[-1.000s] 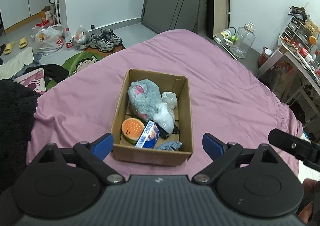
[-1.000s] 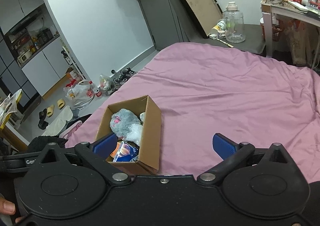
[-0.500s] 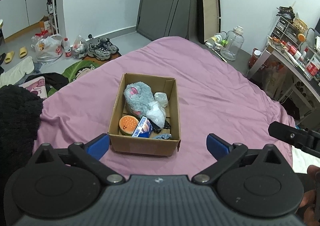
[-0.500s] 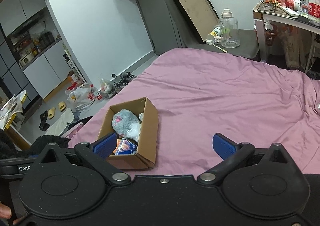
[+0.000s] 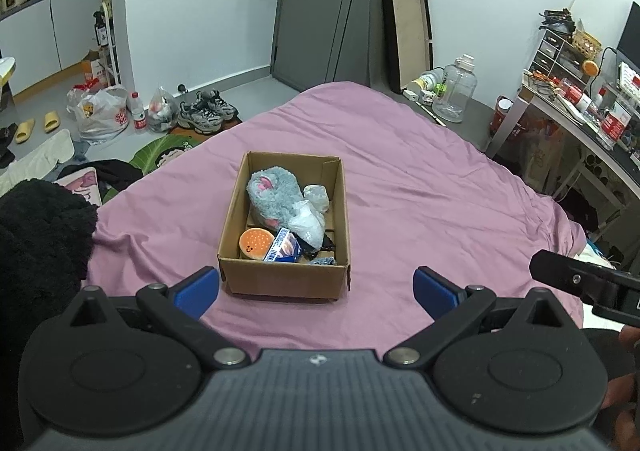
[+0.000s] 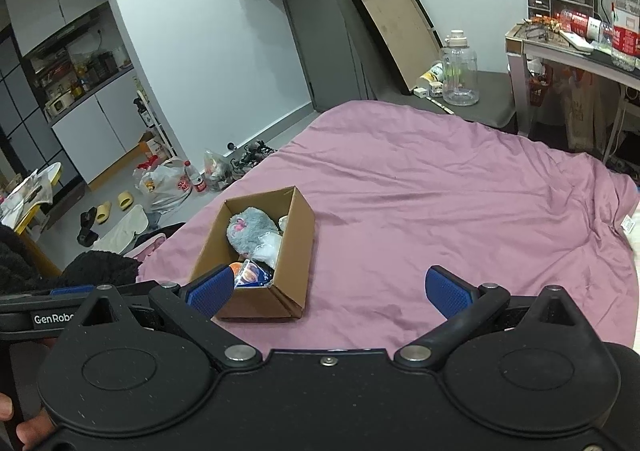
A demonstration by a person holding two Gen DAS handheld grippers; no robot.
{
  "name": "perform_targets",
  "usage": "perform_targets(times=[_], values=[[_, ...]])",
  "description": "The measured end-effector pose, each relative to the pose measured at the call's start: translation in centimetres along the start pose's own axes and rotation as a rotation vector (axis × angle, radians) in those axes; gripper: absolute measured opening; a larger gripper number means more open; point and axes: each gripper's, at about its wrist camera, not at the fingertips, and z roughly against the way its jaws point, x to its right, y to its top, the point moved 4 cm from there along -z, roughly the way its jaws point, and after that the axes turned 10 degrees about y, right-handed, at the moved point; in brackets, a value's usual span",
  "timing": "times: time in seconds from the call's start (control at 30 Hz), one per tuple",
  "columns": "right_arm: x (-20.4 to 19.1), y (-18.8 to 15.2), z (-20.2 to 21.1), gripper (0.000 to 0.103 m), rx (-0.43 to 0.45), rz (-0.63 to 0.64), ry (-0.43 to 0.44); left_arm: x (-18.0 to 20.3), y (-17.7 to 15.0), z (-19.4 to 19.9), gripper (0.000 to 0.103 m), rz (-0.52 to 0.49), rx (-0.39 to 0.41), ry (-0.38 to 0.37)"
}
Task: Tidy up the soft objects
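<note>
An open cardboard box (image 5: 280, 283) stands on the pink bed cover (image 5: 420, 203); it also shows in the right wrist view (image 6: 296, 243). Inside lie a grey plush toy (image 5: 272, 191), an orange burger-like toy (image 5: 256, 243), a blue and white packet (image 5: 284, 247) and a clear plastic bag (image 5: 308, 223). My left gripper (image 5: 316, 289) is open and empty, held back from the box's near side. My right gripper (image 6: 328, 289) is open and empty, to the right of the box.
A black fluffy garment (image 5: 36, 243) lies at the bed's left edge. Shoes (image 5: 206, 115) and bags (image 5: 100, 115) sit on the floor beyond the bed. A cluttered desk (image 5: 580, 103) stands at the right. A large clear jug (image 5: 460, 87) stands past the bed's far end.
Both grippers have drawn back and risen from the box, which now looks smaller and farther. Both stay open and empty. The box's contents have not moved.
</note>
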Motion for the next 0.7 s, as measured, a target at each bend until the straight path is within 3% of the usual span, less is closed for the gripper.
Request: perform_targets(times=[0.7], values=[[-0.6,-0.4,2.8,0.103,0.035,0.027,0.013,0.7,-1.0,3.3,0.102,-0.052,0.043,0.033]])
